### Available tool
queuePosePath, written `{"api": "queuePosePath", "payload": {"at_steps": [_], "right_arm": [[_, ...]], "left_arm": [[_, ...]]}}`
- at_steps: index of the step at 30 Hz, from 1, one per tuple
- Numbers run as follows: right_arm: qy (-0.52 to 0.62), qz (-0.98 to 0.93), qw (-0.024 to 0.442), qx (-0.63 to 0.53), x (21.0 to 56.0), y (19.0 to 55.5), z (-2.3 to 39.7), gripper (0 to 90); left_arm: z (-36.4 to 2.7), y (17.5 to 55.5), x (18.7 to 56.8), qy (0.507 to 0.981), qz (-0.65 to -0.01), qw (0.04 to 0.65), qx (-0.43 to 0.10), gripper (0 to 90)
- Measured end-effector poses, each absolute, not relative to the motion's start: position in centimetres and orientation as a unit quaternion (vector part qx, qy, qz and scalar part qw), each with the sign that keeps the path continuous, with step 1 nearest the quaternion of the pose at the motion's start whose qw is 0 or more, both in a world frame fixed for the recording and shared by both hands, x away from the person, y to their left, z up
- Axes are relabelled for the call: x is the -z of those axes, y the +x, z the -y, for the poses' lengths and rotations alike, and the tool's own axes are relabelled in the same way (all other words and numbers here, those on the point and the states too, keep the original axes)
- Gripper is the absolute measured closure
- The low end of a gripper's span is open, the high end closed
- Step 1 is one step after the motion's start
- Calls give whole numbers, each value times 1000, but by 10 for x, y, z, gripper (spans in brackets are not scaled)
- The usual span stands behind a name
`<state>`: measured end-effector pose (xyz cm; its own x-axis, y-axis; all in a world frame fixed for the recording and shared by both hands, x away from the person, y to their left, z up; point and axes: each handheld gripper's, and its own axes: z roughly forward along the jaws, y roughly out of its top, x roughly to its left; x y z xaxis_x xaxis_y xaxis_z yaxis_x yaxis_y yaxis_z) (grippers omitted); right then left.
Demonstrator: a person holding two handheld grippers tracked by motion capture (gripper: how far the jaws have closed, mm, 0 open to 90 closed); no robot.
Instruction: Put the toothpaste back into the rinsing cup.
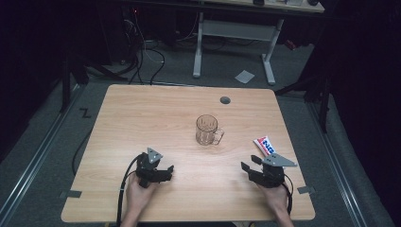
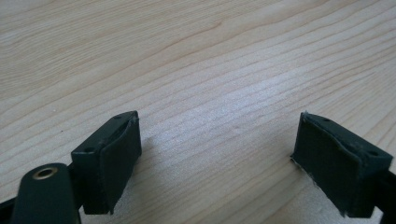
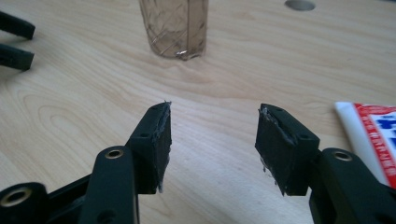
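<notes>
A clear glass mug (image 1: 207,130) with its handle to the right stands upright near the middle of the wooden table (image 1: 142,118). A white packet with red and blue print (image 1: 265,145) lies flat at the right. My left gripper (image 1: 168,171) rests low at the front left, open, with bare wood between its jaws (image 2: 217,144). My right gripper (image 1: 249,163) is at the front right, just in front of the packet, with its jaws apart and nothing between them (image 3: 212,135). In the right gripper view the mug (image 3: 175,28) stands ahead and the packet (image 3: 373,135) lies to the right.
A grey round grommet (image 1: 225,100) sits in the tabletop behind the mug. The left gripper (image 3: 32,44) appears at the upper left of the right gripper view. Beyond the table are a white desk frame (image 1: 198,47), cables and a scrap of paper (image 1: 244,76) on the floor.
</notes>
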<state>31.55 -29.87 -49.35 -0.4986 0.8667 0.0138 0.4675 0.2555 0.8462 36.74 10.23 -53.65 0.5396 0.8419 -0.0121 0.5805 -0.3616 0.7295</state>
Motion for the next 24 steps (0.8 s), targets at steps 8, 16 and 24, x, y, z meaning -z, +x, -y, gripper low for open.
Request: {"api": "queuePosePath", "payload": {"at_steps": [8,16,24], "right_arm": [[447,-746,256,-421,480,317,313,470],[460,-744,263,-407,474,322,325,463],[477,-739,268,-394,469,328,339,442]], "left_arm": [[-102,367,536,803,-443,351,-186,154],[-102,367,536,803,-443,351,-186,154],[-102,367,536,803,-443,351,-186,154]]}}
